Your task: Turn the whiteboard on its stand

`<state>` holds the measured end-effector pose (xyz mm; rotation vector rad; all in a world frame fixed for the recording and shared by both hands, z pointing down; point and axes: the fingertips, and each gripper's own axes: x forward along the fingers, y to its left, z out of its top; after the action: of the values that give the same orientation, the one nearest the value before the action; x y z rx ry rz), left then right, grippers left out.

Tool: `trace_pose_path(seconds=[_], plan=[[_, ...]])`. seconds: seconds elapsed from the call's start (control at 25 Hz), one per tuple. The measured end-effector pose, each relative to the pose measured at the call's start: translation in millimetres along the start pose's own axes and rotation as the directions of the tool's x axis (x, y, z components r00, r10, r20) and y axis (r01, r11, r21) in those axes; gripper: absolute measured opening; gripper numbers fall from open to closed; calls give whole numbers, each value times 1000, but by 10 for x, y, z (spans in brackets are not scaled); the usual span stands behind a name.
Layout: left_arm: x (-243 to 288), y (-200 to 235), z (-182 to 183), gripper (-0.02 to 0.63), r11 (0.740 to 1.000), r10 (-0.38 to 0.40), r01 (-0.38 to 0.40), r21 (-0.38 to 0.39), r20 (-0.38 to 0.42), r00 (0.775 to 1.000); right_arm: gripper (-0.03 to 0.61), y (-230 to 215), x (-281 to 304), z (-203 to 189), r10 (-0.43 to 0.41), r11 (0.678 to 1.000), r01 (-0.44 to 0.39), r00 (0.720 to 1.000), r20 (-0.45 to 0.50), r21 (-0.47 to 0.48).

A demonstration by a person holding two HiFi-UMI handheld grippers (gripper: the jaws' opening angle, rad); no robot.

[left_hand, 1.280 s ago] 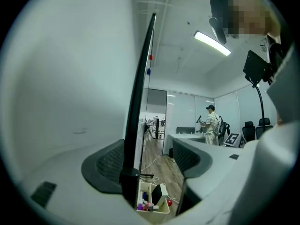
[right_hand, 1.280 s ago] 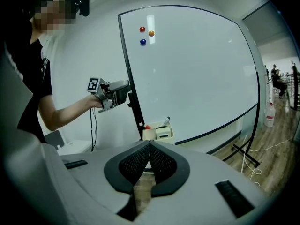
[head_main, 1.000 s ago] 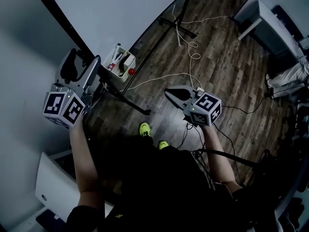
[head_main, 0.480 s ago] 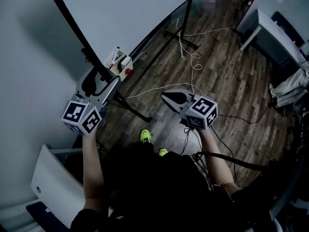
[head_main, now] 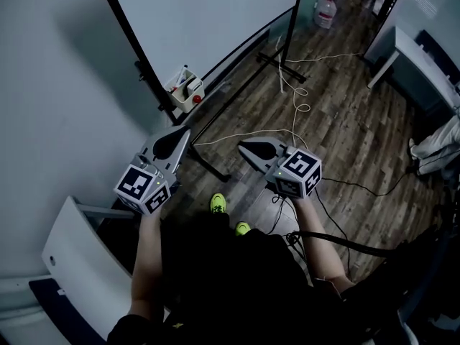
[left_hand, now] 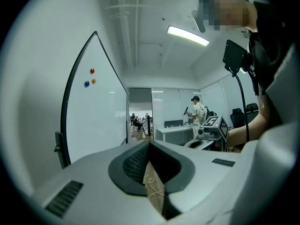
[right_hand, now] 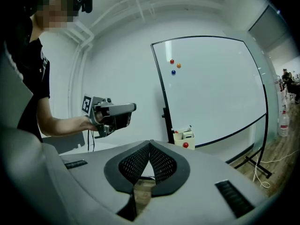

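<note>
White and glossy, upright in its black stand (head_main: 292, 13): the whiteboard (head_main: 215, 13), along the wall edge of the wooden floor (head_main: 338, 135), with small magnets (right_hand: 172, 61) near the top and a marker box (head_main: 185, 90) hung low on the frame's near side. No contact with it from either hand. Left gripper (head_main: 183, 131) clenched on nothing, jaws just closed with only air and floor between them, well apart from the frame's near edge. Right gripper (head_main: 244, 146) likewise clenched and empty, out over the floor just beside the left one. Judging by that, either finished with a push on the board or between two pushes. Cannot tell from the board's pose alone whether the turn is complete, with no marked front or back to read. Possibly left to do: take the frame again for more turning, or simply step away. Against a second ago: left gripper then spread wide and close against the frame's edge above the marker box, since drawn back toward the body and snapped shut. Right gripper shut then as now and much where it was. Board in much the same upright pose across the frames, though with more of its face and of the far foot in sight now.
</note>
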<state>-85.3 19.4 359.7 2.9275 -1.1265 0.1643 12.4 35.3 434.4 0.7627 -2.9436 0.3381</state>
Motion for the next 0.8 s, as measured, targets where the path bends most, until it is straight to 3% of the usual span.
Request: trace_pose_path(seconds=[0.2, 0.48, 0.68, 0.8], plan=[[-13, -252, -215, 0, 997, -34, 32, -77, -26, 999, 15, 139, -10, -11, 19, 1000, -19, 1000, 10, 0], [10, -471, -393, 0, 983, -85, 84, -161, -5, 996, 15, 248, 21, 5, 19, 1000, -19, 1000, 18, -2], [-1, -616, -595, 0, 977, -112, 101, -187, -53, 992, 15, 357, 54, 14, 14, 1000, -14, 1000, 13, -21], [-47, -626, -595, 0, 972, -119, 109, -210, -36, 992, 15, 422, 102, 26, 4, 999, -4, 1000, 1, -49]])
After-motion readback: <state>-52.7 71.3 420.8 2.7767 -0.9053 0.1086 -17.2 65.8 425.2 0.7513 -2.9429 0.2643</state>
